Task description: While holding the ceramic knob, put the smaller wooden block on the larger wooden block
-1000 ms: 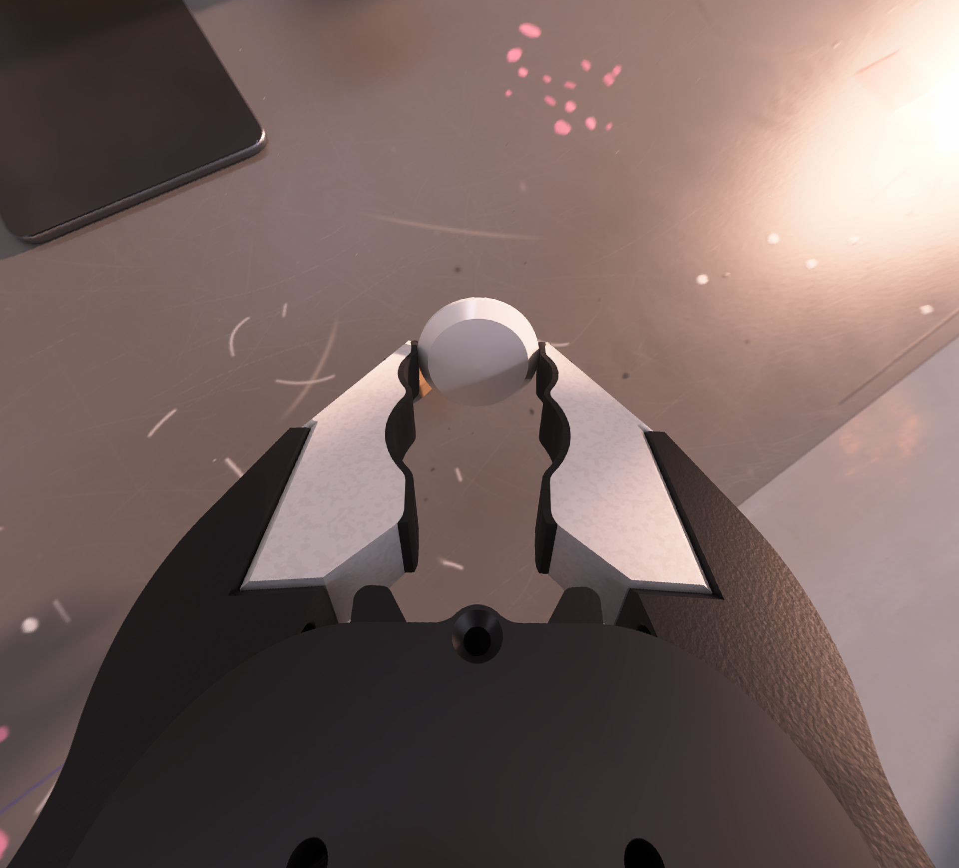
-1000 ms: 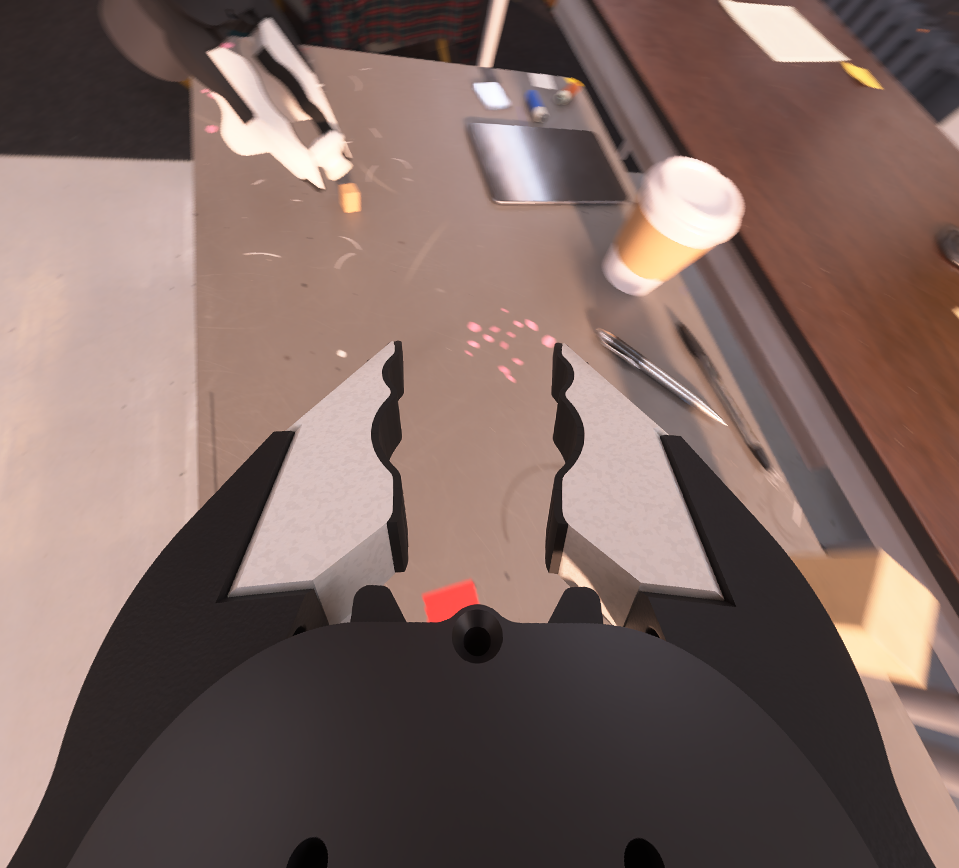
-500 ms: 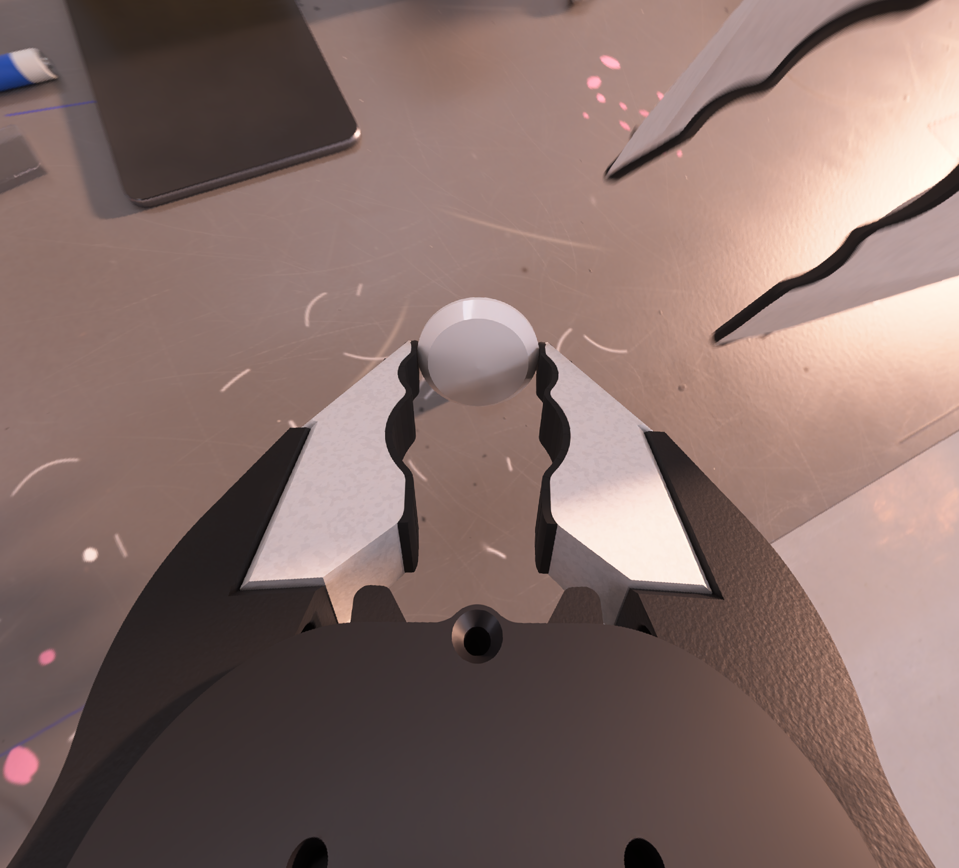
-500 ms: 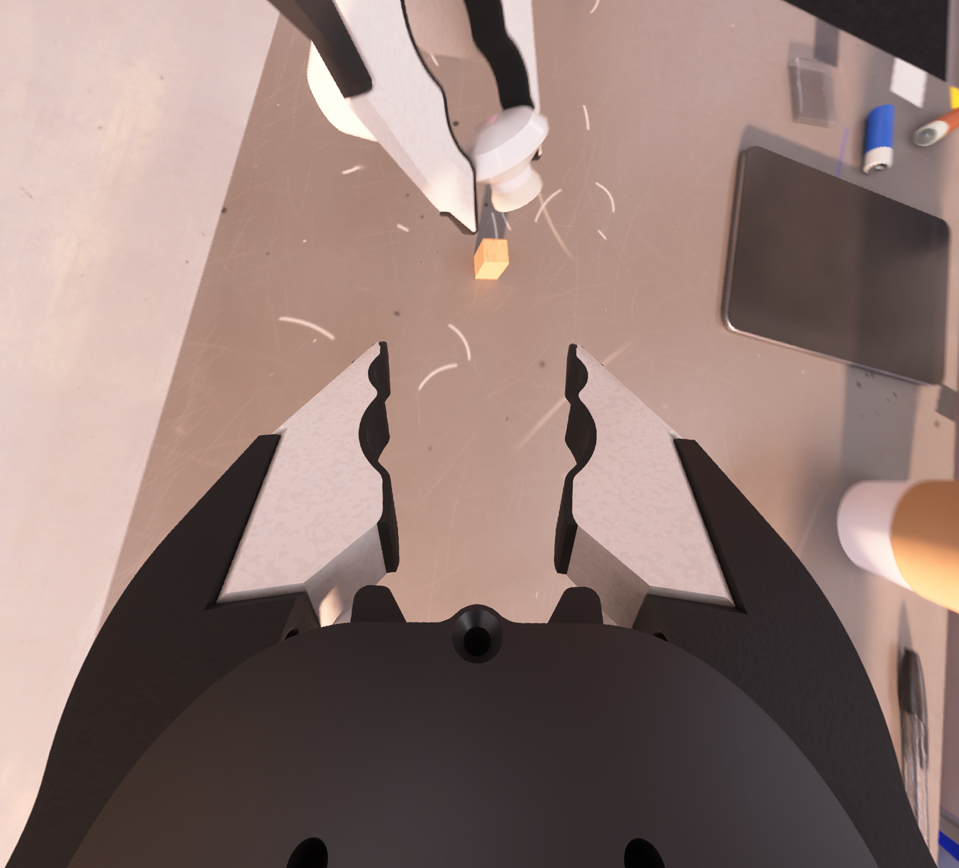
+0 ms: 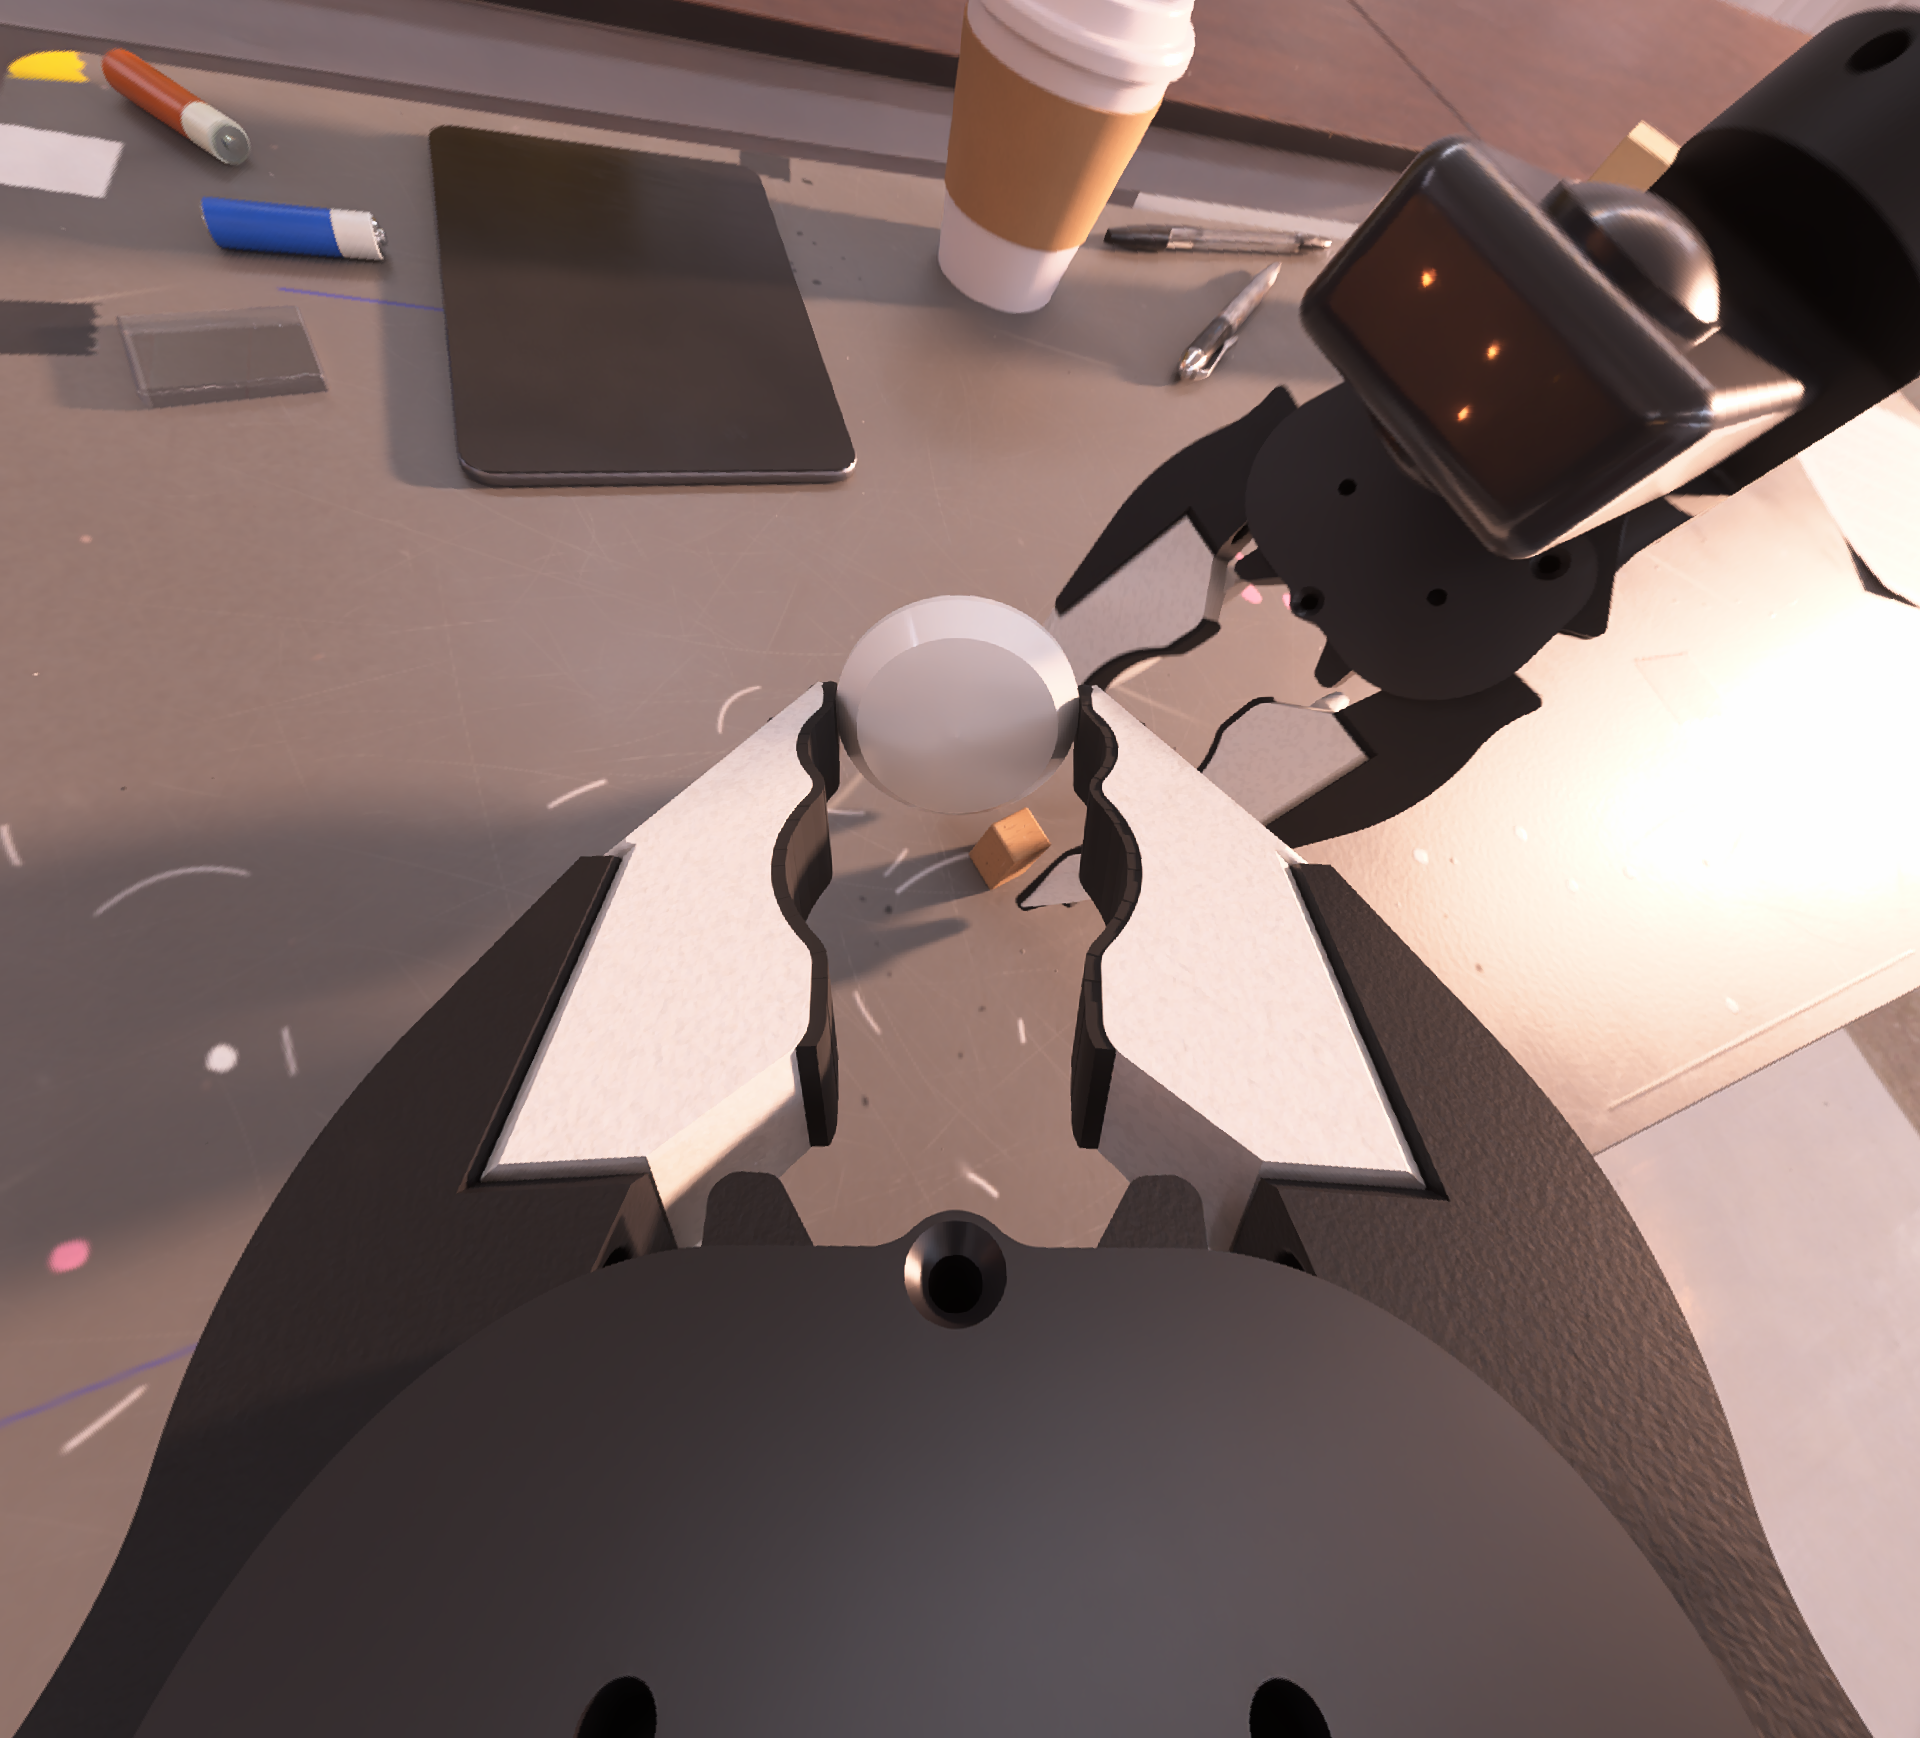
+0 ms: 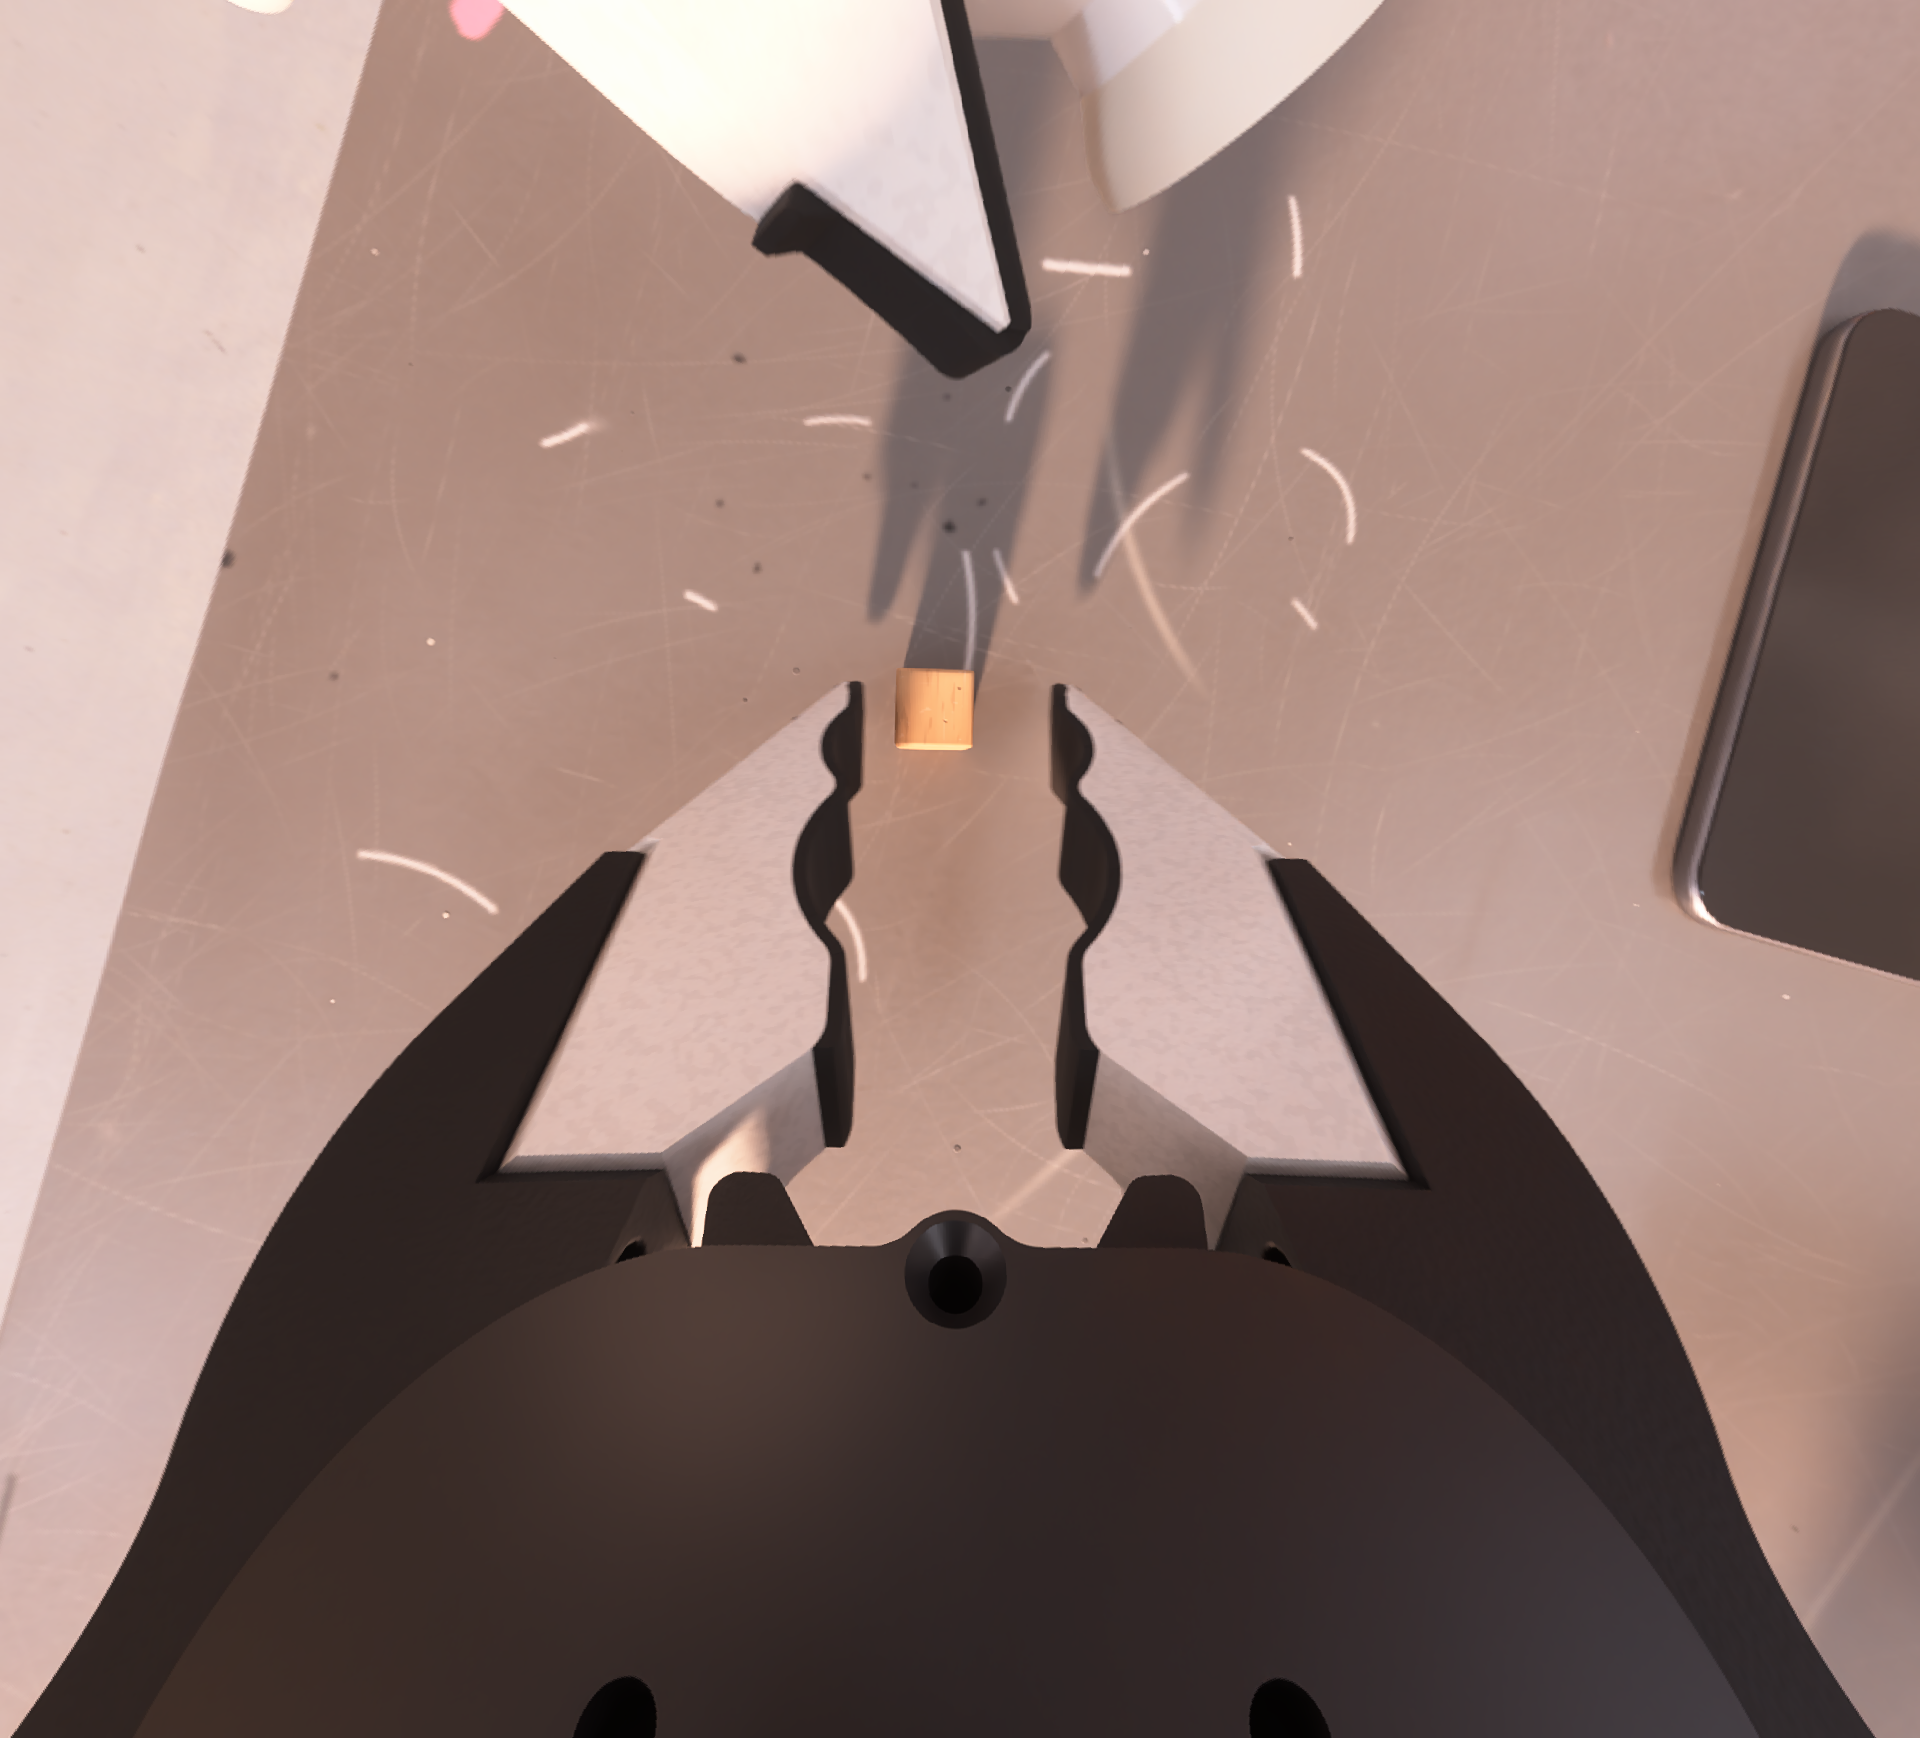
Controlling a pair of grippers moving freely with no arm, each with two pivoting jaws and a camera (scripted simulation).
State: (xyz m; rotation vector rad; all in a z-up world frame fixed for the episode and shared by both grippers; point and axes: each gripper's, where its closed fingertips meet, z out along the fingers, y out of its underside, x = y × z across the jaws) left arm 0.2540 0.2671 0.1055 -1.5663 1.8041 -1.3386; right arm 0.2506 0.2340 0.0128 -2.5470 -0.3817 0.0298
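Observation:
My left gripper [image 5: 956, 701] is shut on the white ceramic knob [image 5: 956, 727] and holds it above the table. The knob [image 6: 1247, 57] also shows at the top of the right wrist view, next to a left finger [image 6: 831, 78]. The smaller wooden block [image 6: 933, 712] lies on the grey table, just at the tips of my right gripper [image 6: 954, 701], which is open with a finger on each side and touches nothing. In the left wrist view the block [image 5: 1006, 852] lies below the knob, with the right gripper [image 5: 1132, 691] coming in from the right. A tan corner [image 5: 1640, 153] peeks out behind the right gripper's body; I cannot tell what it is.
A lidded paper coffee cup [image 5: 1060, 99], a dark tablet [image 5: 623, 306] and two pens [image 5: 1216, 239] lie at the far side. Markers [image 5: 171, 104] and a clear plastic piece [image 5: 218, 353] sit far left. The table edge [image 5: 1558, 1117] runs close on the right. The tablet [image 6: 1829, 649] is right of my right gripper.
My right gripper has come down onto the small block, its tips now flanking it, and its jaws have narrowed. My left gripper has lifted and tilted up with the knob still held.

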